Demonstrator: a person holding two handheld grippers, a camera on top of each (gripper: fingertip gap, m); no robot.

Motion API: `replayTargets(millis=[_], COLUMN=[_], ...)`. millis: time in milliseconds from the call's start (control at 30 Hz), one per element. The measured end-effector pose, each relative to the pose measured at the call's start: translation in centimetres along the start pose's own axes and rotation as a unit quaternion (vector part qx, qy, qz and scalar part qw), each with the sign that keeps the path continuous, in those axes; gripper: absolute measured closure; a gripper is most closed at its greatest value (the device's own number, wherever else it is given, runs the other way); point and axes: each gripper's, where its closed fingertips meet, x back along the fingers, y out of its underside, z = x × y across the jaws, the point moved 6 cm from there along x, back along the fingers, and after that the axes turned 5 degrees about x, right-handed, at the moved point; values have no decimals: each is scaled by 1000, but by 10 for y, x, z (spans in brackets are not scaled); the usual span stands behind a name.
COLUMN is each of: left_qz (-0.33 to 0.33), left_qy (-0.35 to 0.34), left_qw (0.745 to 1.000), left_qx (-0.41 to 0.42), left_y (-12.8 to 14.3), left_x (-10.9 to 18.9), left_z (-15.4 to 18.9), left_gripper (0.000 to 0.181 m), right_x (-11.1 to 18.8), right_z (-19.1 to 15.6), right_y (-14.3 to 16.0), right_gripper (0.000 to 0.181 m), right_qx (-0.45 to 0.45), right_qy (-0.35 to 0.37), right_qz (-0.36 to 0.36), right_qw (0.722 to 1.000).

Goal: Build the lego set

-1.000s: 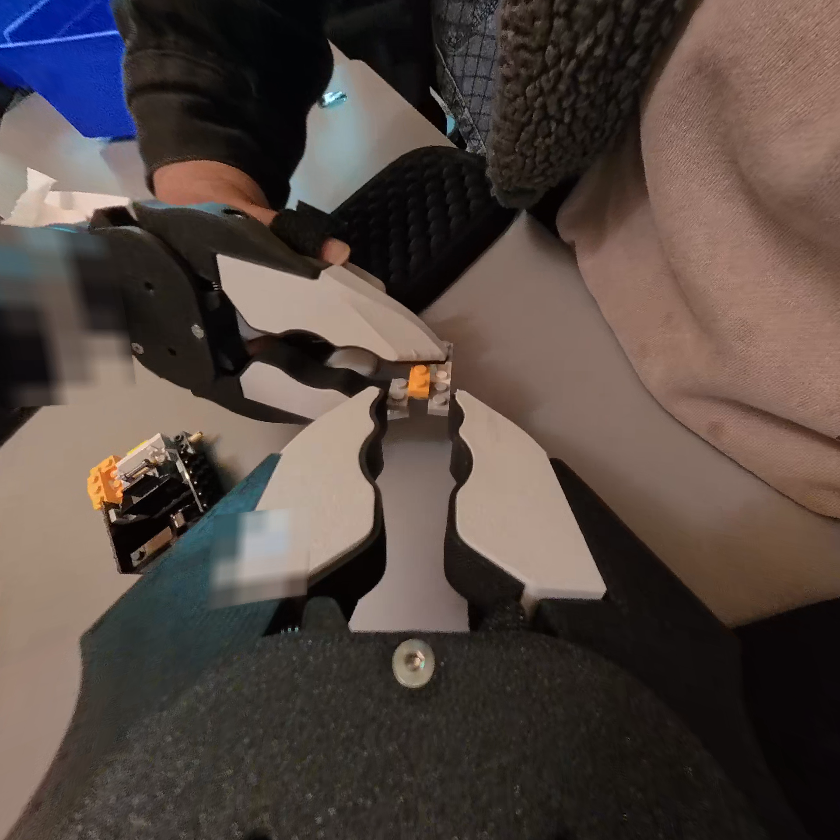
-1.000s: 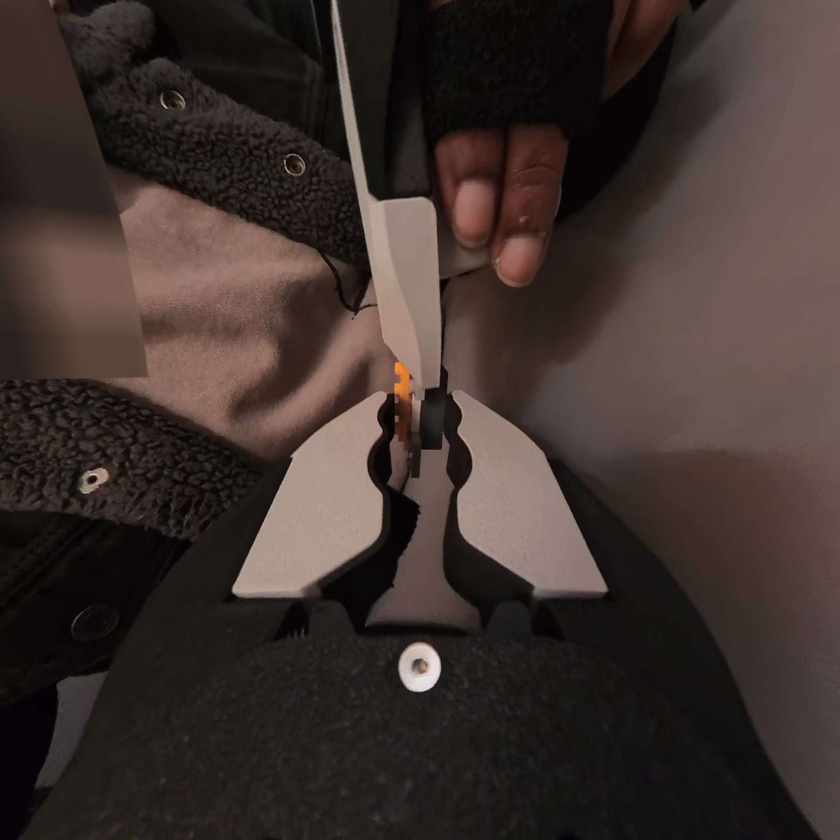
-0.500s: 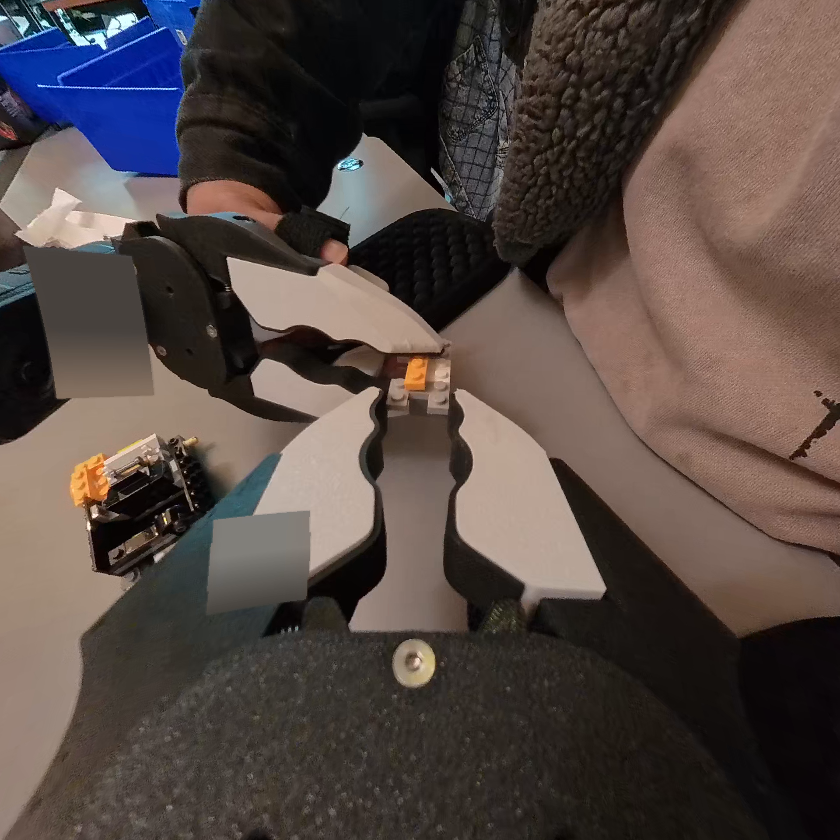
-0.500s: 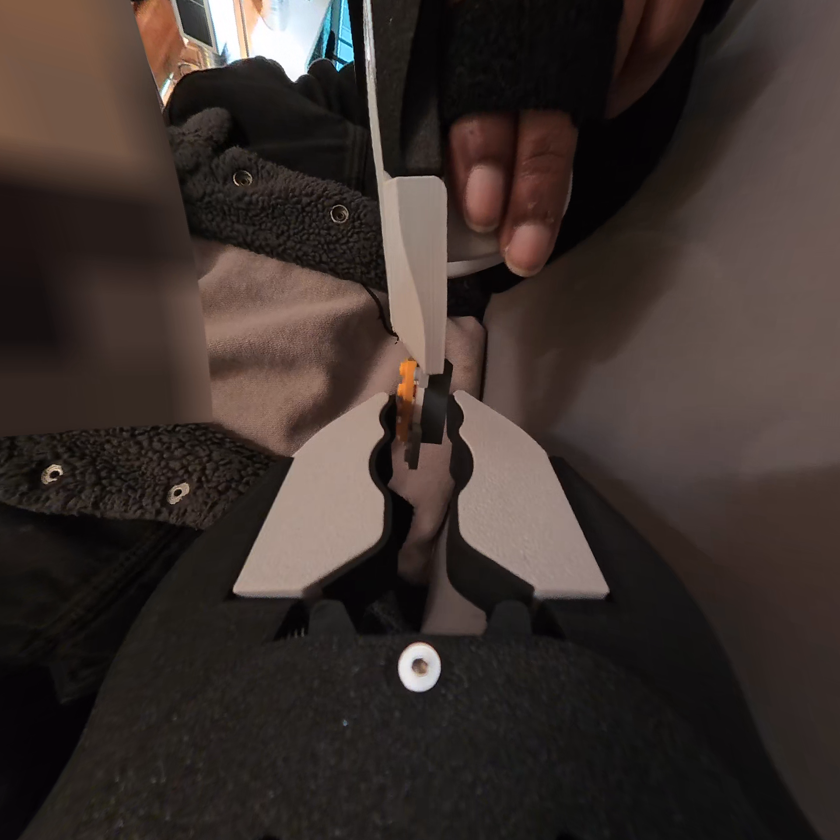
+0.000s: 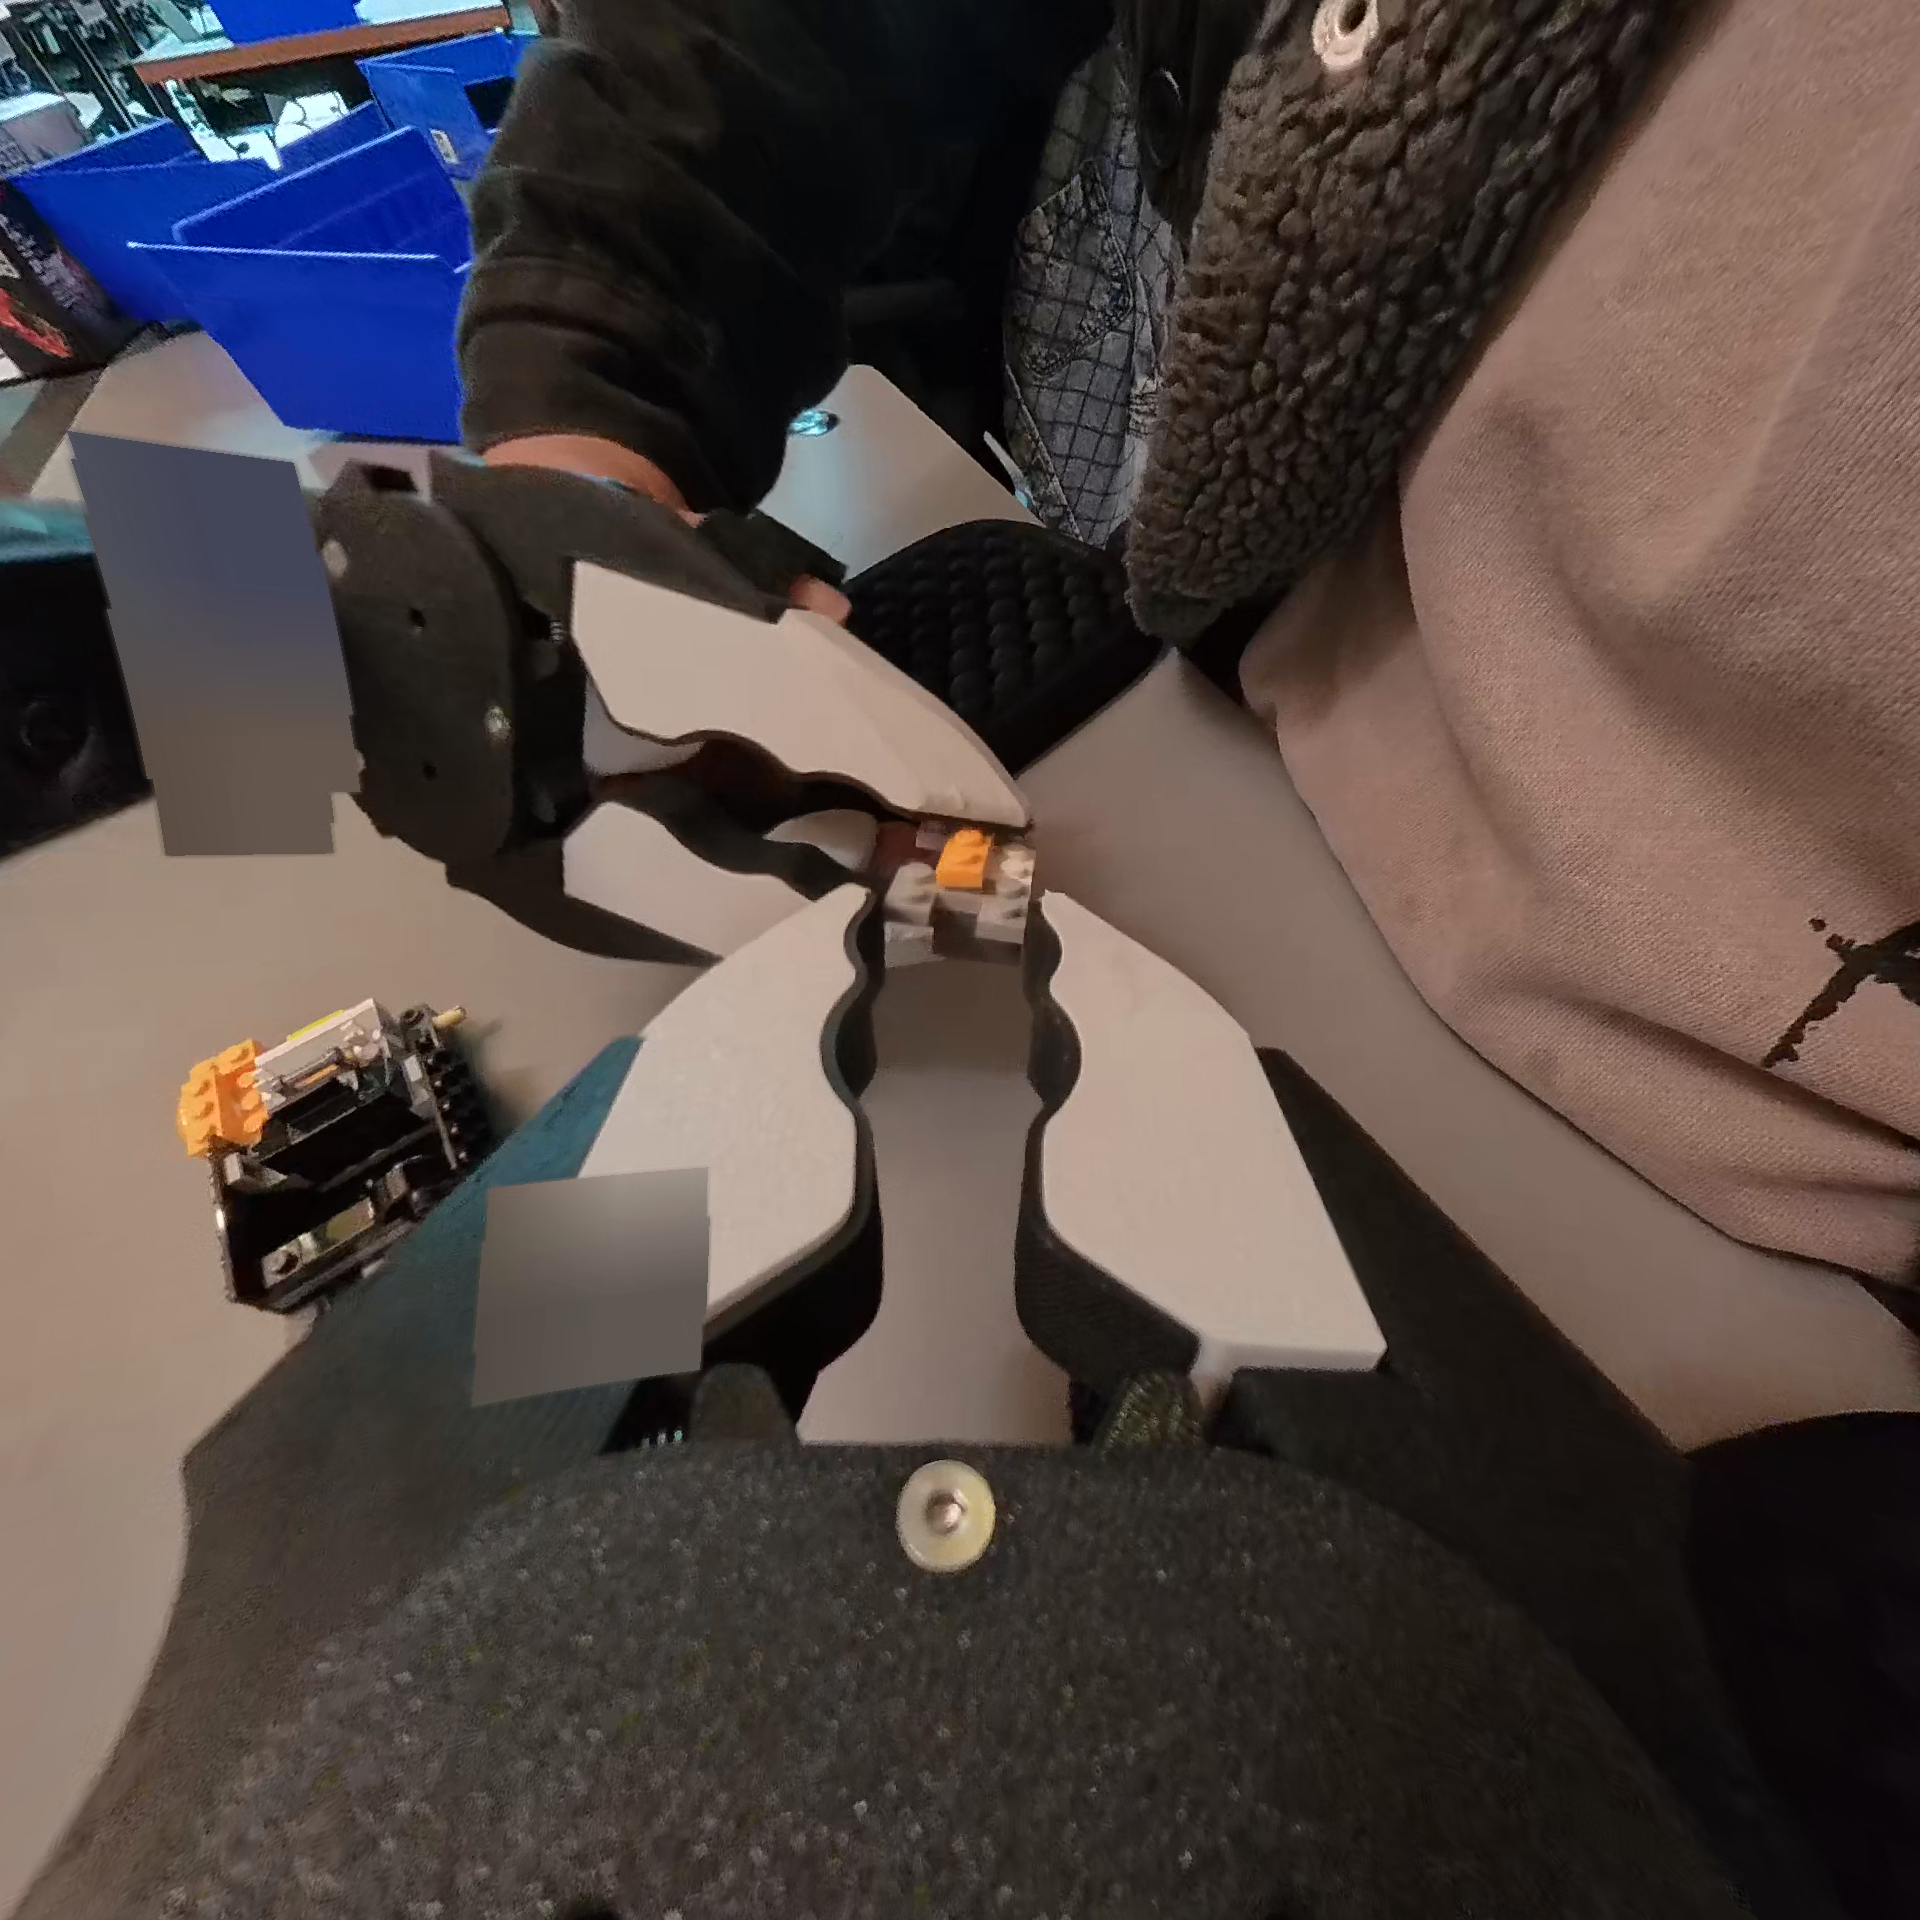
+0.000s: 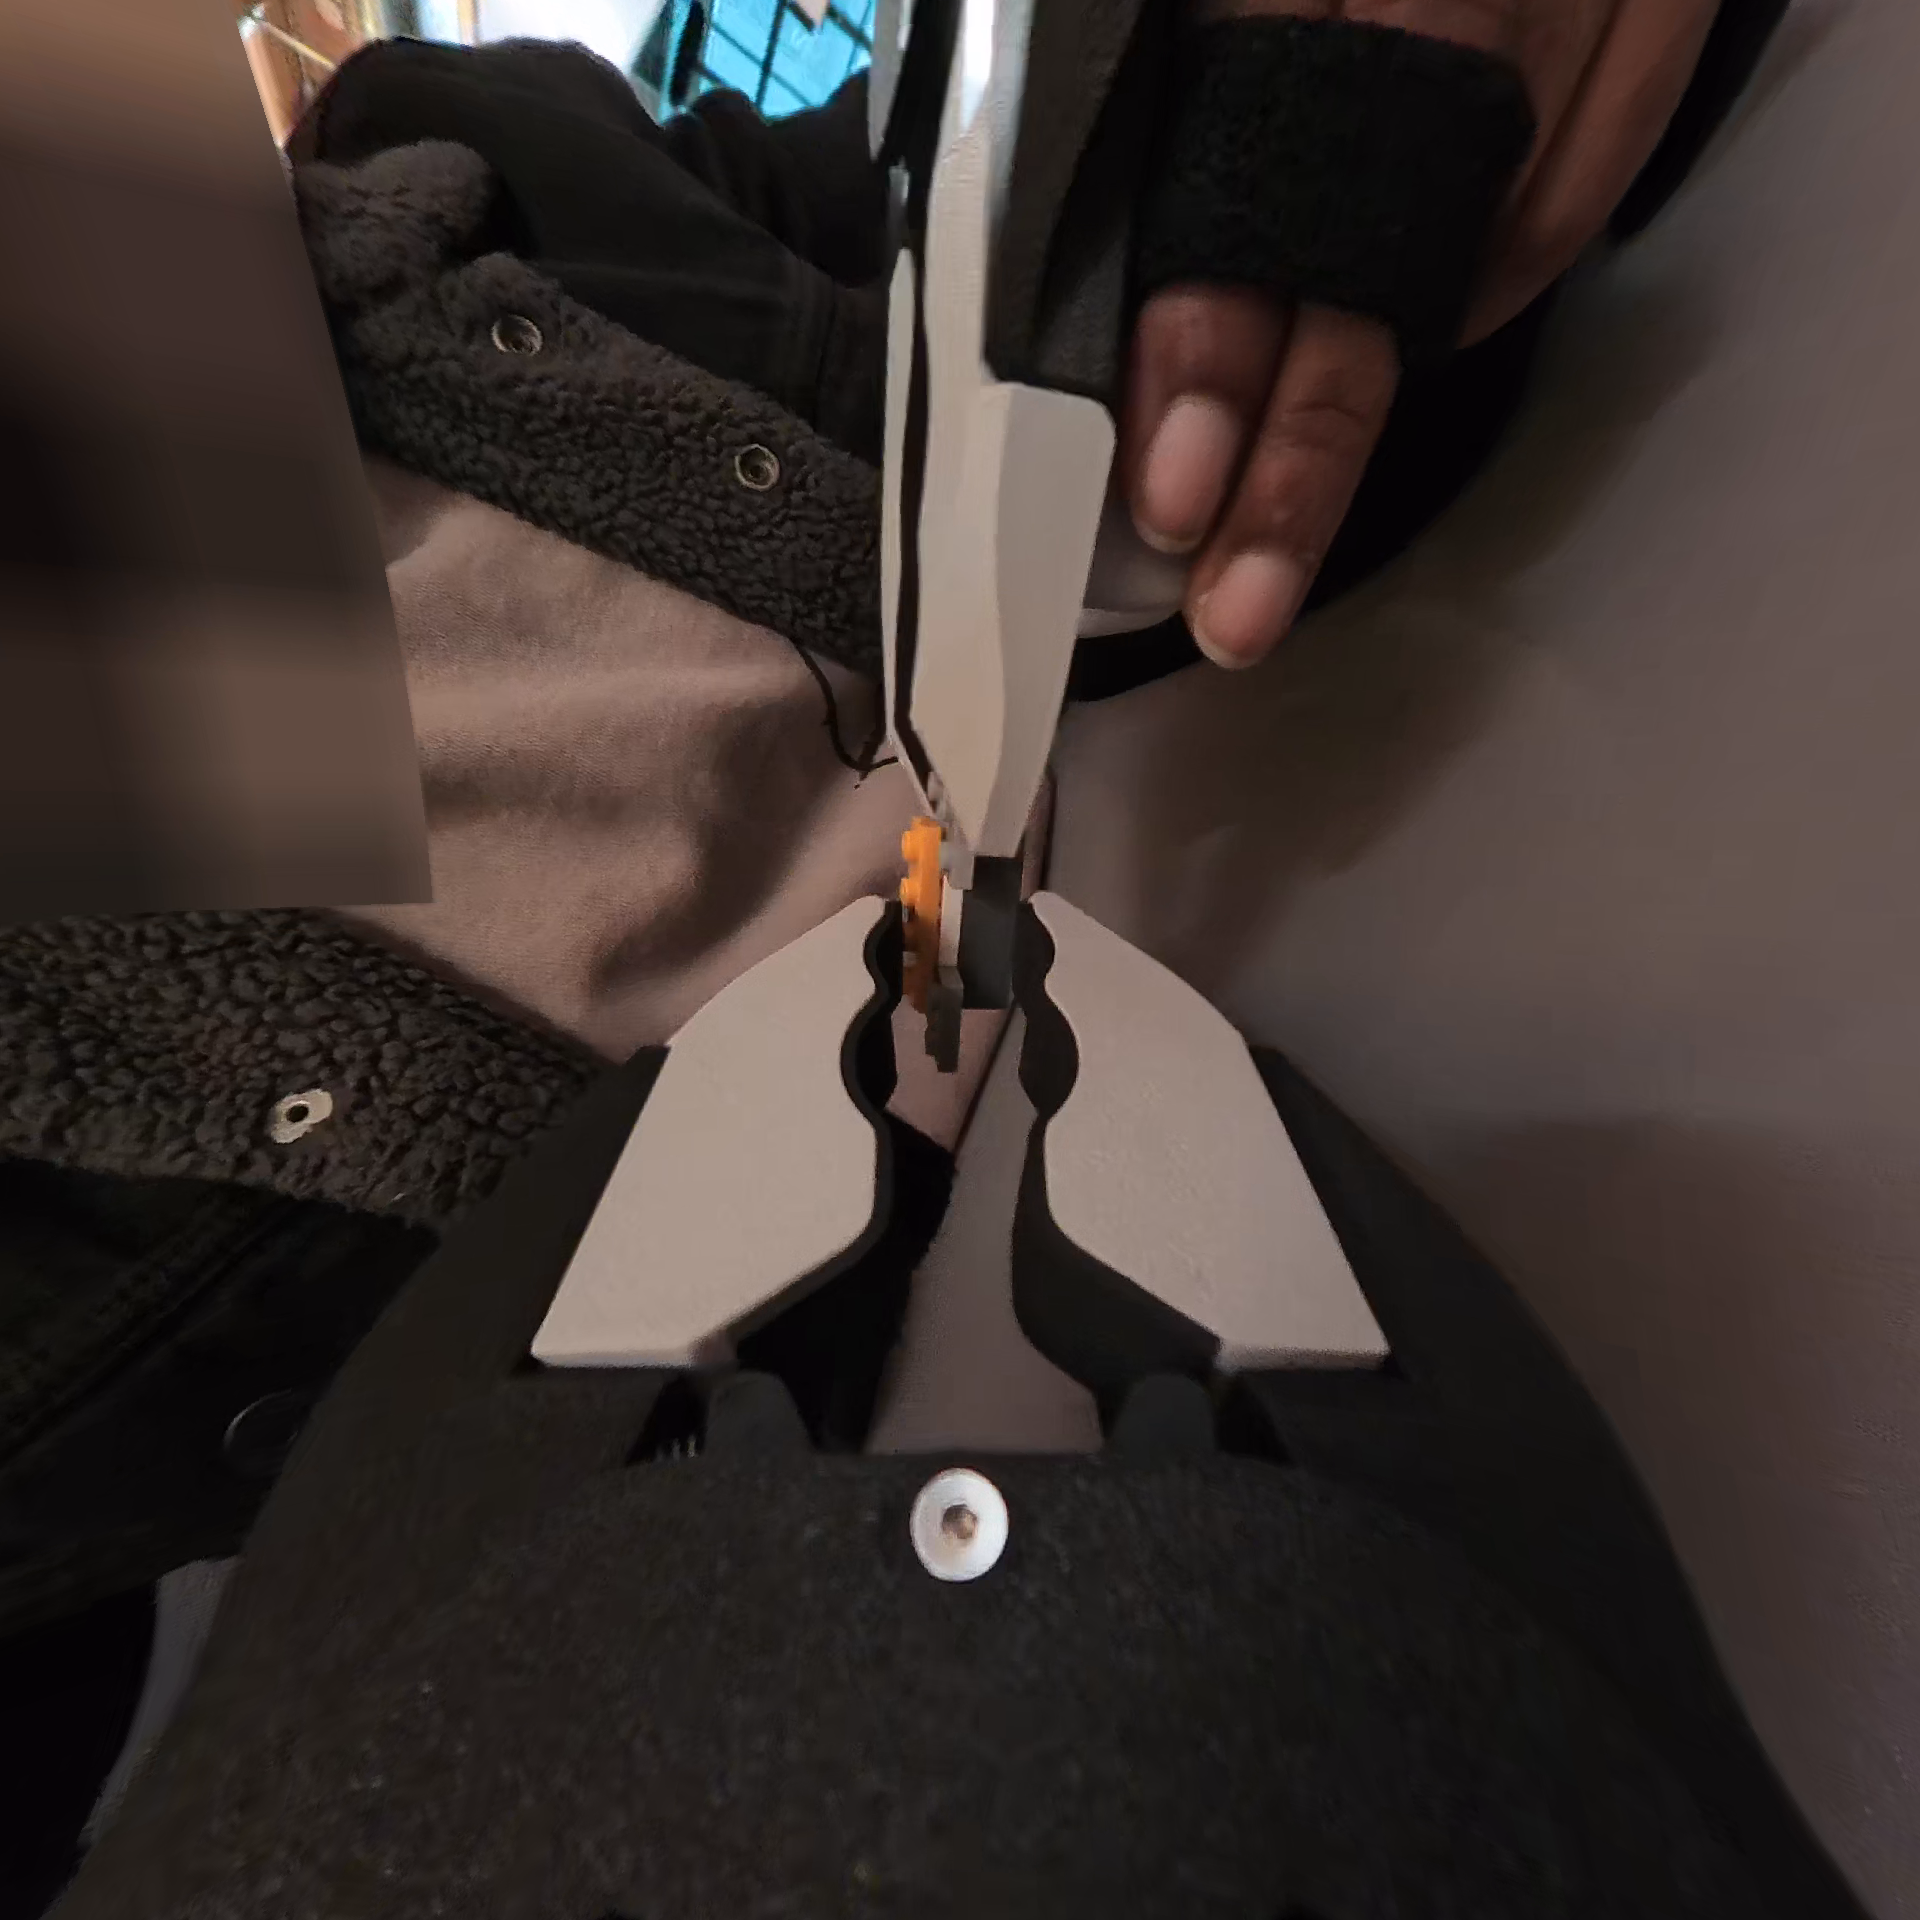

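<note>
1. On the grey bench (image 5: 125, 1039), far left in the left wrist view, a black lego build (image 5: 332, 1153) with an orange brick lies well apart from both tools
2. The right hand-held gripper (image 5: 940, 831) reaches in from the left, its fingers nearly closed on the small grey lego assembly (image 5: 961, 894) topped by an orange plate
3. The left hand-held gripper (image 5: 951, 935) clamps the same assembly between its tips, narrowly parted
4. Blue bins (image 5: 301, 312) stand behind; a person's beige top (image 5: 1610, 727) fills the right
</note>
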Motion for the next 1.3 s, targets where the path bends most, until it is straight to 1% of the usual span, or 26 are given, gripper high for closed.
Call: replayTargets(millis=[100, 200, 233, 267, 333, 367, 400, 433, 533, 633, 667, 833, 1067, 1167, 1200, 1233, 1300], left_qz=[26, 57, 70, 92, 149, 171, 180, 175, 152, 131, 126, 120, 102, 120, 131, 141, 160], left_qy=[-2, -30, -39, -41, -40, -40, -47, -59, -110, -148, -156, -167, -168, -148, -141, -136, -125], left_qw=[999, 994, 990, 982, 960, 951, 945, 946, 957, 966, 968, 974, 980, 981, 981, 981, 979], left_qx=[36, 87, 119, 160, 233, 256, 268, 267, 219, 169, 152, 98, 42, 26, 17, 11, 9], left_y=[-1, -1, -1, -3, -10, -13, -15, -16, -22, -30, -32, -39, -41, -41, -41, -40, -38], left_x=[7, 14, 16, 18, 21, 24, 24, 24, 22, 22, 20, 17, 12, 11, 11, 12, 15], left_z=[-4, -12, -14, -16, -20, -21, -22, -22, -19, -14, -12, -4, 6, 10, 12, 13, 14], left_gripper=[155, 143, 138, 136, 138, 140, 144, 148, 152, 161, 161, 161, 163, 163, 163, 163, 163], right_x=[2, 5, 7, 9, 13, 13, 13, 12, 10, 11, 10, 5, -1, -3, -3, -4, -9], right_z=[-4, -12, -14, -17, -21, -23, -25, -28, -32, -38, -40, -50, -56, -58, -59, -58, -53], right_y=[-4, -10, -14, -17, -23, -25, -26, -28, -28, -27, -26, -23, -16, -16, -17, -17, -16], right_gripper=[162, 162, 162, 162, 162, 162, 162, 162, 162, 162, 162, 162, 161, 156, 151, 138, 108], right_qx=[30, 76, 100, 132, 198, 229, 256, 279, 331, 361, 372, 416, 457, 459, 459, 459, 443], right_qy=[22, 57, 85, 116, 197, 237, 271, 296, 359, 394, 399, 424, 427, 411, 407, 403, 404], right_qz=[35, 77, 90, 101, 116, 119, 126, 134, 139, 134, 131, 109, 90, 84, 81, 72, 39], right_qw=[999, 993, 987, 979, 953, 937, 919, 903, 862, 835, 828, 797, 775, 783, 785, 789, 799])
